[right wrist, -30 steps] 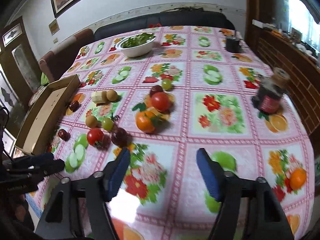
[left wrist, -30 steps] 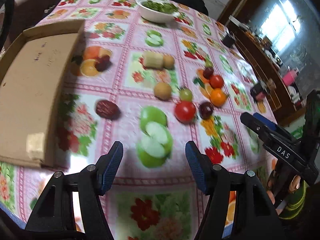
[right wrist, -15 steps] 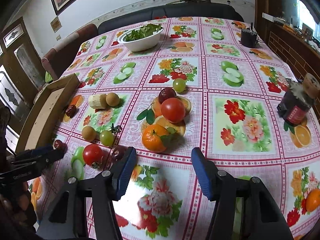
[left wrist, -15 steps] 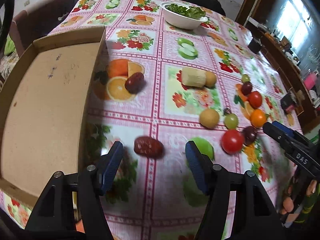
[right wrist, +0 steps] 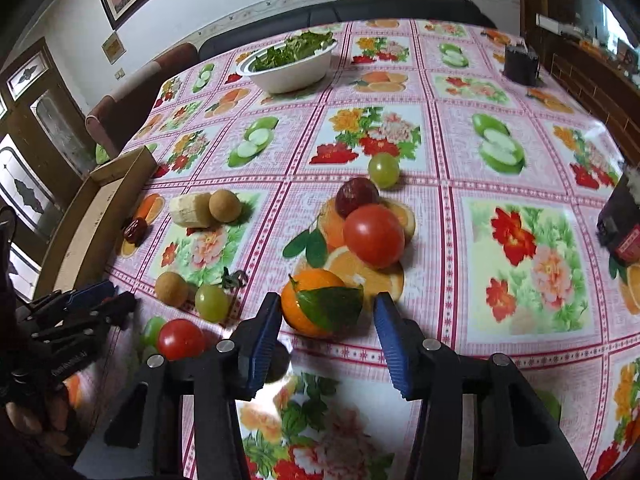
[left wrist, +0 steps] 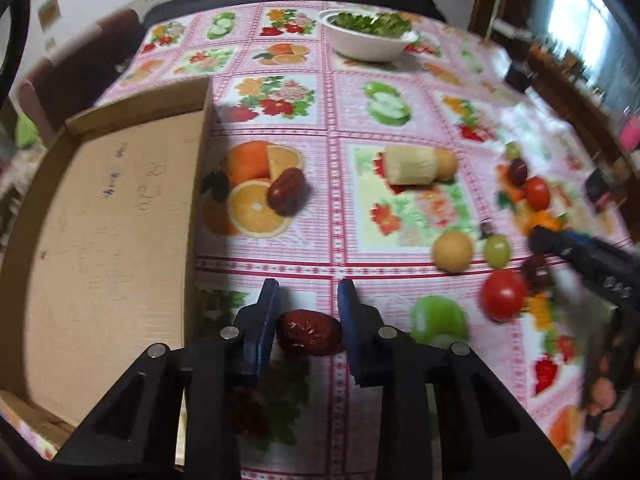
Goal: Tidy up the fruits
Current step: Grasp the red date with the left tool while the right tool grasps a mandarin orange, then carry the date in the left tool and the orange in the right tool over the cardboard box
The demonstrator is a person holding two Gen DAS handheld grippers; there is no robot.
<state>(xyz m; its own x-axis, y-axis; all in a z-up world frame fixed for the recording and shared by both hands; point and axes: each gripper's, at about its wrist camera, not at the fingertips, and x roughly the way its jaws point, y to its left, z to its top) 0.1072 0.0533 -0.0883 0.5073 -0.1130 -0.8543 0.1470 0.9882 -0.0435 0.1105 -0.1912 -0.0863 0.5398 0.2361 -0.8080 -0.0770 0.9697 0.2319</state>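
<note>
Your left gripper (left wrist: 308, 320) points down at the tablecloth (left wrist: 340, 216), and its jaws are closing around a red date (left wrist: 309, 333) that lies between the blue pads. The pads look to be touching or nearly touching its ends, but you cannot tell whether they press yet. Just to the left of this gripper sits the open cardboard box (left wrist: 108, 216). Ahead of it, a second red date (left wrist: 286, 191) rests on a printed orange slice near the box wall, and a banana piece (left wrist: 412, 165) lies farther ahead to the right beside a small brown fruit (left wrist: 446, 164).

Your right gripper (right wrist: 326, 316) is also closing, with the orange (right wrist: 316, 306) and its green leaf between the jaws. The left pad meets the orange's side; the right pad stands just clear of the leaf tip. Directly ahead of this gripper lie a red tomato (right wrist: 374, 235), a dark plum (right wrist: 356, 197) and a green grape (right wrist: 383, 170). To its left sit another tomato (right wrist: 180, 338), a green grape (right wrist: 211, 302) and a brown fruit (right wrist: 171, 288). Far ahead stands a white bowl (right wrist: 292, 72) of greens.
</note>
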